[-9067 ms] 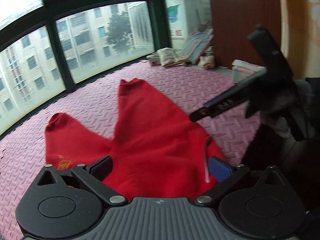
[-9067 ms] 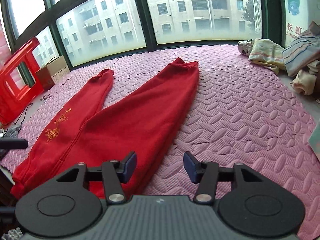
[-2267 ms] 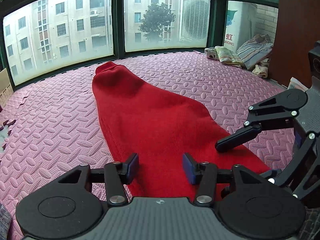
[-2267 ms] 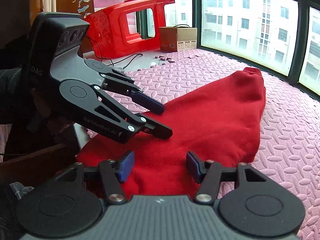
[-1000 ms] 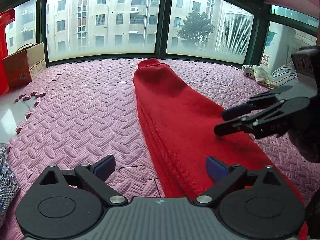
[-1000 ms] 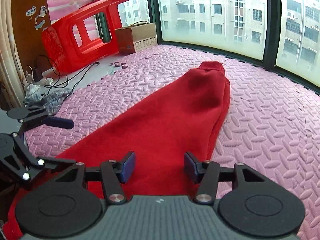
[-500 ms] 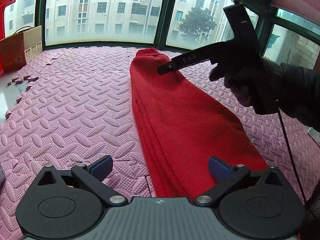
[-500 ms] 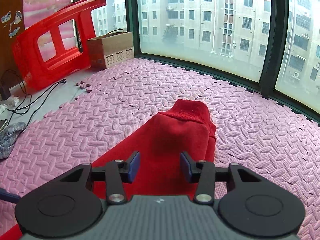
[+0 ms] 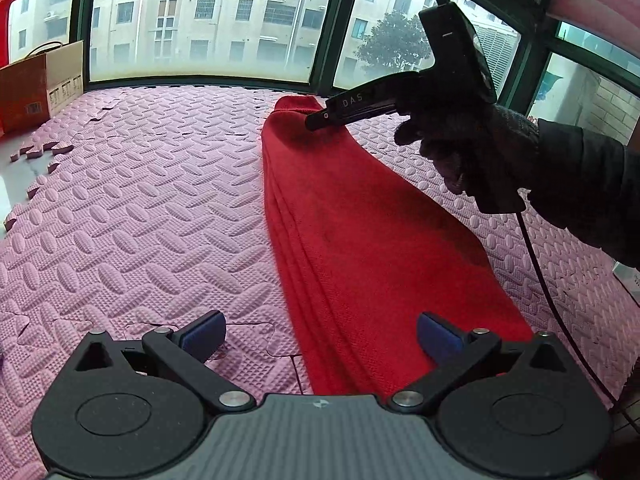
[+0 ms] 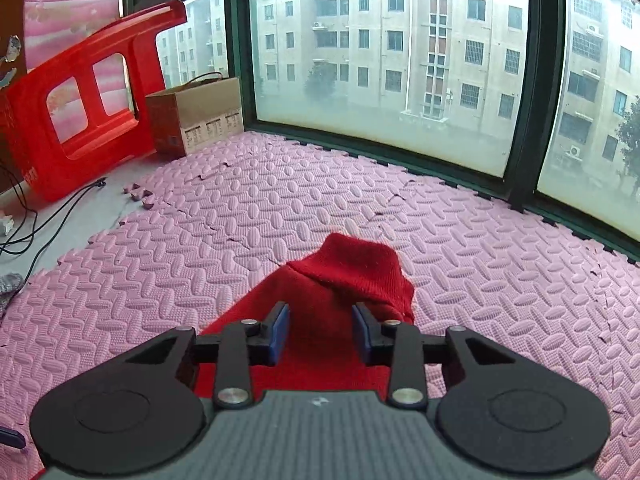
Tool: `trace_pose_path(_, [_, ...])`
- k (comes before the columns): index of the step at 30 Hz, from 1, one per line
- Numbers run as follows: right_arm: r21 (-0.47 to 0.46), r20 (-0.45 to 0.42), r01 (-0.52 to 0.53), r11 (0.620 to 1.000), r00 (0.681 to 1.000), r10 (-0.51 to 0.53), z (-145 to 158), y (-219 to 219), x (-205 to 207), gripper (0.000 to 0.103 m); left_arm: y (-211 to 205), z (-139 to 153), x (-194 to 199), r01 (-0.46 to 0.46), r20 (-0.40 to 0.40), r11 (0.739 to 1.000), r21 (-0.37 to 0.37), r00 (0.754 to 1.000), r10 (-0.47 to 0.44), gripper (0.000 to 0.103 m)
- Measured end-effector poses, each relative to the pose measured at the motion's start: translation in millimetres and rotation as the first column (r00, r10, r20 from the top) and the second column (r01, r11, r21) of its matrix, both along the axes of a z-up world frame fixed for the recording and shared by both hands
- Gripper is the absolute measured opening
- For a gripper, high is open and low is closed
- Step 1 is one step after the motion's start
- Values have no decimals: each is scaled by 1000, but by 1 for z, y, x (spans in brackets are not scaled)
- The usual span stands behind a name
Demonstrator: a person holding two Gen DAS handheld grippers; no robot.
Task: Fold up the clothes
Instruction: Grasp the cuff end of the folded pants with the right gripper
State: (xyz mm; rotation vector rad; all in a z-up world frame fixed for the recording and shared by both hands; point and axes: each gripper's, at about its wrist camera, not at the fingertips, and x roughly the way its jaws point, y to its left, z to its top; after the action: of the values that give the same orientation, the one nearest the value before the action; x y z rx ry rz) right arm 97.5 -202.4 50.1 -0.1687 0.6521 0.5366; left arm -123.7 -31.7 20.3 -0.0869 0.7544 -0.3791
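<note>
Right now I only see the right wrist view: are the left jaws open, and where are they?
Observer: Wide open; the left gripper hangs over the trousers' near end, nothing pinched.
Operator: How do the trousers lie back from the cuff?
Observer: One long narrow strip, layers stacked, on the mat.
Operator: Are my tips down?
Observer: The right gripper's tips look down on the cloth short of the cuff; its jaws have just been closing, cloth between, not pinched.

"DAS" (white letters) on the right claw (image 9: 320, 120).
</note>
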Motion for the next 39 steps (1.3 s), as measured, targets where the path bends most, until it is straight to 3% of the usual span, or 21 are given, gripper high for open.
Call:
trace_pose_path(7, [22, -37, 86, 996, 996, -85, -6, -11, 27, 38, 6, 3, 2, -27, -1, 1000, -7, 1000, 27, 103])
trace_pose_path(10, [87, -70, 132, 987, 990, -126, -9, -25, 38, 38, 7, 4, 4, -34, -3, 999, -9, 999, 34, 103])
trace_pose_path(18, [109, -170, 136, 985, 978, -117, -27, -32, 66, 47, 4, 8, 12, -32, -12, 999, -26, 999, 31, 103])
trace_pose_path(21, [159, -236, 148, 976, 966, -108, -35, -36, 75, 49, 2, 9, 17, -28, -26, 999, -36, 999, 27, 103])
trace_pose_path(25, [188, -267, 157, 970, 958, -104, -40, -39, 78, 47, 0, 7, 26, -41, -48, 999, -22, 998, 40, 103])
trace_pose_path(28, [211, -279, 161, 964, 955, -99, -40, -42, 79, 40, 2, 4, 33, -62, -70, 998, -19, 996, 60, 103])
trace_pose_path(32, [224, -283, 161, 961, 954, -94, -41, -43, 80, 43, 3, 4, 38, -71, -68, 997, -9, 995, 70, 103])
trace_pose_path(39, [270, -272, 164, 949, 958, -88, -36, -48, 75, 23, -4, 1, 59, -88, -64, 994, 64, 994, 92, 103])
